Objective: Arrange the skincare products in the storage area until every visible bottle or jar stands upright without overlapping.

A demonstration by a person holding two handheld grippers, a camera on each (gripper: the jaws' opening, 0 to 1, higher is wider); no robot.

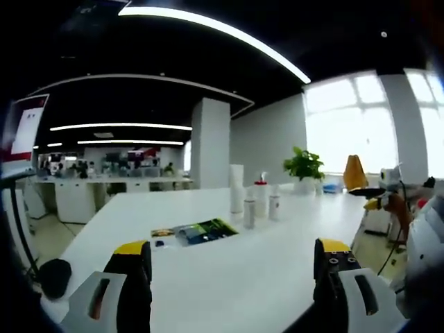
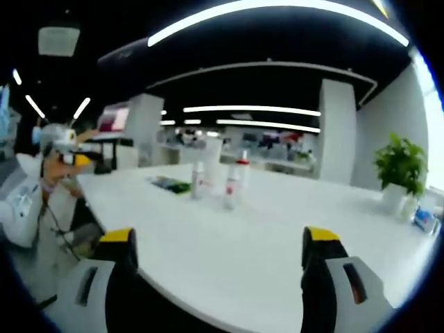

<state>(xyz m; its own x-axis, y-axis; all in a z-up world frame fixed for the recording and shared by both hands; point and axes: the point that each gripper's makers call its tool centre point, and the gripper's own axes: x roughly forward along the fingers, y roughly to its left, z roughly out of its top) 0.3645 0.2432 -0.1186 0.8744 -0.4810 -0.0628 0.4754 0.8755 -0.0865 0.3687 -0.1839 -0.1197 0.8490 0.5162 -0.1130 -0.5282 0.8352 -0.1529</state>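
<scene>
Still well out of reach, the cluster of small white skincare bottles (image 1: pixel 255 202) stands upright near the middle of the long white table (image 1: pixel 229 277), a red-collared pump bottle (image 1: pixel 261 194) among them, a tall white cylinder (image 1: pixel 236 187) just behind. A flat green-and-dark printed card (image 1: pixel 194 231) lies beside them. Both tools face the group from opposite sides. The left gripper (image 1: pixel 232 281) and the right gripper (image 2: pixel 220 267) hang wide apart, holding nothing; neither looks clearly nearer, I'd say.

We are counting four upright white skincare bottles (image 1: pixel 250 211) on the table. We are also seeing one green potted plant (image 1: pixel 303 166) and one colourful flat leaflet (image 1: pixel 194 232).
</scene>
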